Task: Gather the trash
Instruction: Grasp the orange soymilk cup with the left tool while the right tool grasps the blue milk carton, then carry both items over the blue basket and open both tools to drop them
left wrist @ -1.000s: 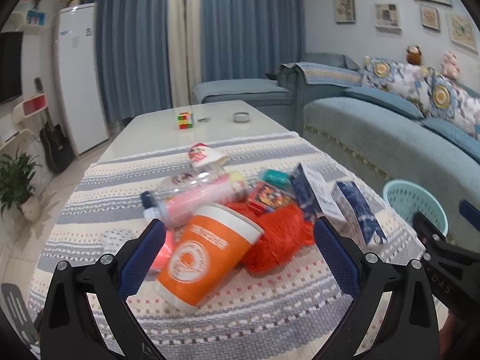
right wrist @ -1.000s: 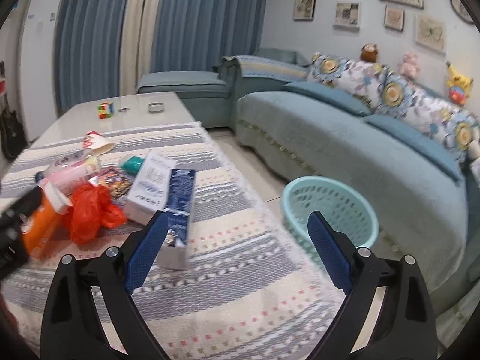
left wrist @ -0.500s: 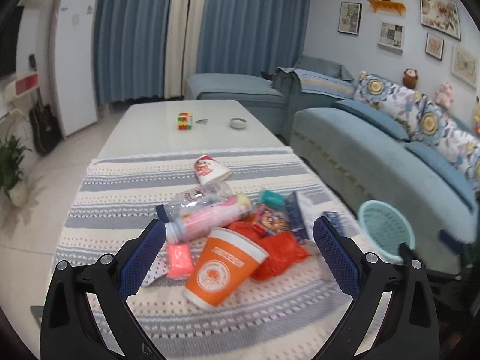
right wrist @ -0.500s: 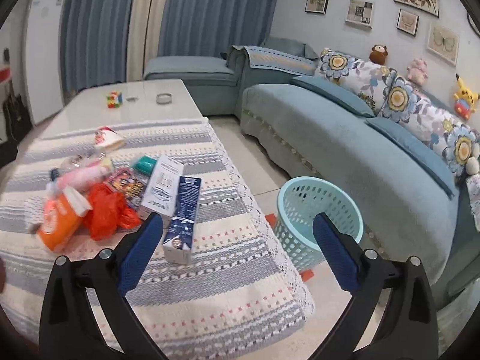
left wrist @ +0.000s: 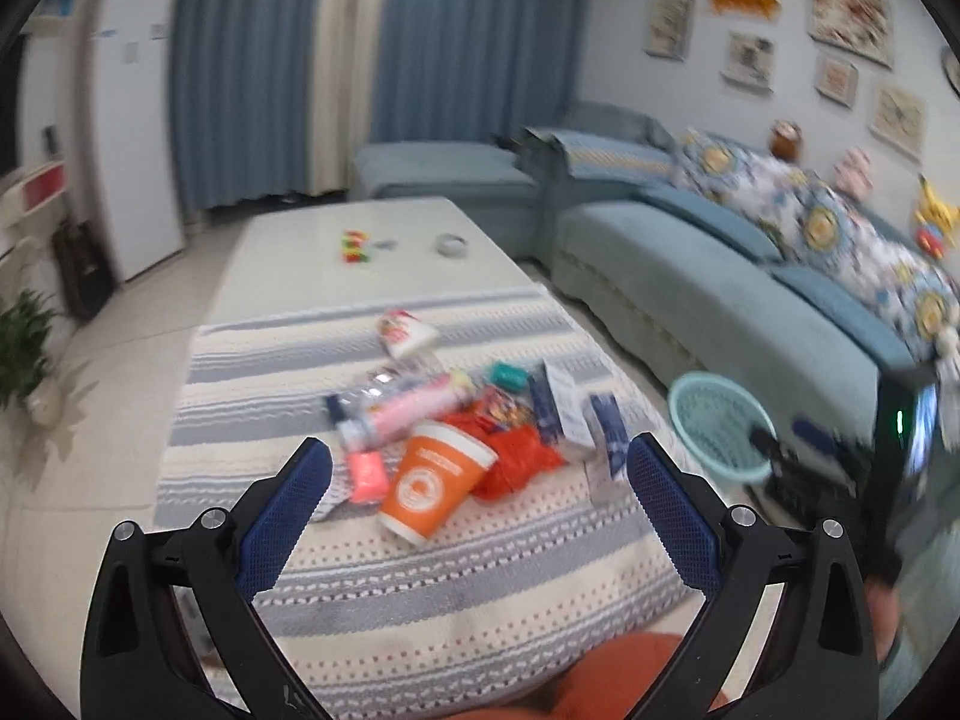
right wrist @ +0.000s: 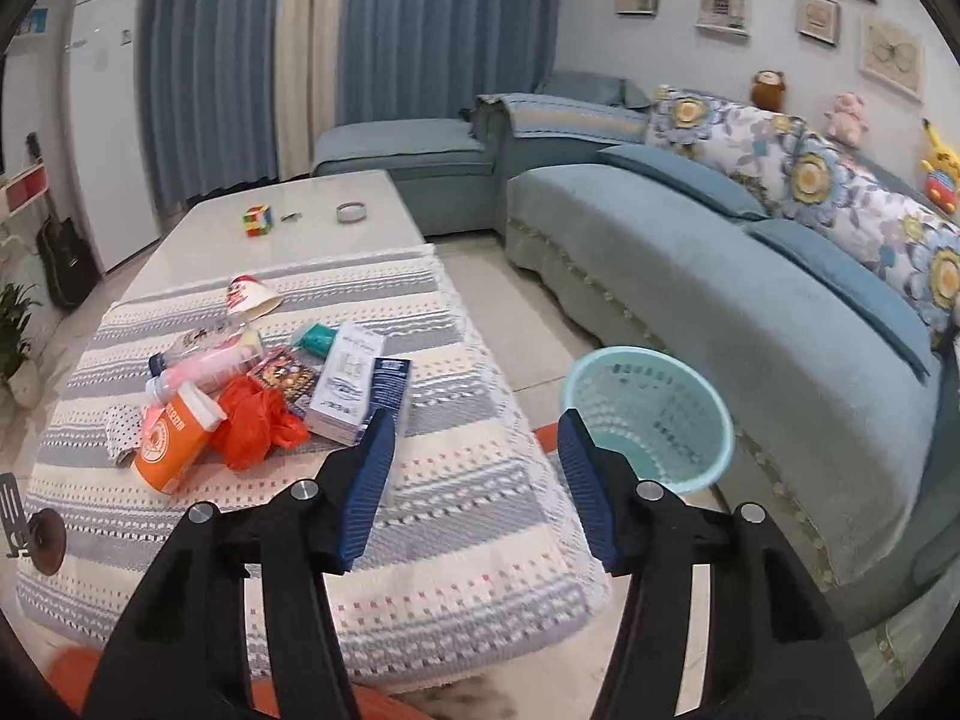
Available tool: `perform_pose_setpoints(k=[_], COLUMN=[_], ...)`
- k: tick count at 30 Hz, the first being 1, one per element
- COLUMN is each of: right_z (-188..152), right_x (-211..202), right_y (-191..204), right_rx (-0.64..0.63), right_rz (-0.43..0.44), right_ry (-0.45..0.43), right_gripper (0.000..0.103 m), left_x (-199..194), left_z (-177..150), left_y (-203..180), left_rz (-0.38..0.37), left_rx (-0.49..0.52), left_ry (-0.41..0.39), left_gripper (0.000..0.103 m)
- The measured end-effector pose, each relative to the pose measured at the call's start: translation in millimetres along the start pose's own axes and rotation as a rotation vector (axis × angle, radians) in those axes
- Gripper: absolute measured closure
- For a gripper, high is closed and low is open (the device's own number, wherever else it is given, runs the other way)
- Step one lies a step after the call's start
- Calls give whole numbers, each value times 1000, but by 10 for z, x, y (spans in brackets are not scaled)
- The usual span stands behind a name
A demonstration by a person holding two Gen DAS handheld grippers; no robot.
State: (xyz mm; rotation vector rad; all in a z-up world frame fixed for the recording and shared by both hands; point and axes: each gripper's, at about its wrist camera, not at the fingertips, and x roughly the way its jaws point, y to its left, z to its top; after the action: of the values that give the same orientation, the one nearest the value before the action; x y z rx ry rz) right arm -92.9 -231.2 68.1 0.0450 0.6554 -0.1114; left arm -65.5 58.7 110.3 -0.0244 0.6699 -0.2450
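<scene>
1. Orange paper cup (left wrist: 437, 487) lies on its side at the near edge of the trash pile, on the striped tablecloth (left wrist: 456, 576). It looks light and thin-walled, so a hard squeeze across the middle would likely crush it; pinching the stiffer rim looks safer.
2. Just beside the cup, on its far right, sits a crumpled red plastic bag (right wrist: 255, 420). It looks soft and nearly weightless; any bunched fold should do, though it may drag its neighbours.
3. Behind the cup lies a pink bottle (left wrist: 399, 417), with a clear bottle (right wrist: 207, 337) past it. Both seem smooth and round, apt to roll or slip, so take them across the body.
4. Right of the bag lie a white box (right wrist: 347, 384) and a dark blue box (right wrist: 387, 391), side by side. They look stiff and light; grip across the narrow sides.
5. A small red and white cup (right wrist: 251, 296) lies alone beyond the pile, farthest from the orange cup.
6. The teal basket (right wrist: 651, 417) stands on the floor, off the table edge to the right of the cup, well apart from the pile.
7. The left gripper (left wrist: 477, 483) hangs above the tablecloth short of the cup, jaws wide and holding nothing.
8. The right gripper (right wrist: 477, 468) has its jaws parted somewhat narrower, also holding nothing, above the table edge between the boxes and the basket.
</scene>
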Motion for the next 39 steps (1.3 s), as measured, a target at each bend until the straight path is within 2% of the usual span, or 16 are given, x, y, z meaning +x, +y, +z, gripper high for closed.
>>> perform_pose_setpoints(k=[2,4,6,8,10,12,17,22,28,29,30,31,32,34,36,39], right_z=[9,18,24,26,19,-11,-56,-74,-135,-145,-155,-167,-185,-201,-195,-162], right_x=[193,438,677,868,1029,1133,1413,1637,1857,1886,1903,1922,1951,1980,1973,1898], right_y=[84,166,208,231,245,253,326,343,393,405,403,394,381,371,350,289], right_rx=[-20,-33,-18,-6,8,27,14,29,32,28,32,40,43,32,21,13], right_rz=[16,24,73,75,63,72,87,69,100,92,94,106,114,123,126,138], right_ry=[11,51,96,114,139,174,268,310,378,389,397,403,414,422,414,374], right_gripper=[47,46,44,38,38,38,38,38,38,38,39,44,47,70,71,73], left_x=[383,853,1218,1532,1720,1808,2188,2415,2607,2637,2662,2674,2689,2702,2651,2473], left_z=[-95,-209,-283,-346,-387,-428,-518,-586,-661,-672,-672,-670,-658,-650,-614,-529], left_y=[76,190,293,399,479,531,695,748,674,640,620,621,632,642,624,555], left_rz=[-46,-46,-40,-75,-102,-89,-99,-135,-148,-137,-132,-126,-122,-109,-82,-90], left_rx=[53,86,88,74,86,93,44,0,-50,-52,-54,-60,-74,-92,-98,-106], left_ry=[47,115,193,256,260,242,318,376,421,428,433,439,447,441,412,349], left_gripper=[7,7,11,12,12,12,12,12,18,20,28,32,32,33,33,34])
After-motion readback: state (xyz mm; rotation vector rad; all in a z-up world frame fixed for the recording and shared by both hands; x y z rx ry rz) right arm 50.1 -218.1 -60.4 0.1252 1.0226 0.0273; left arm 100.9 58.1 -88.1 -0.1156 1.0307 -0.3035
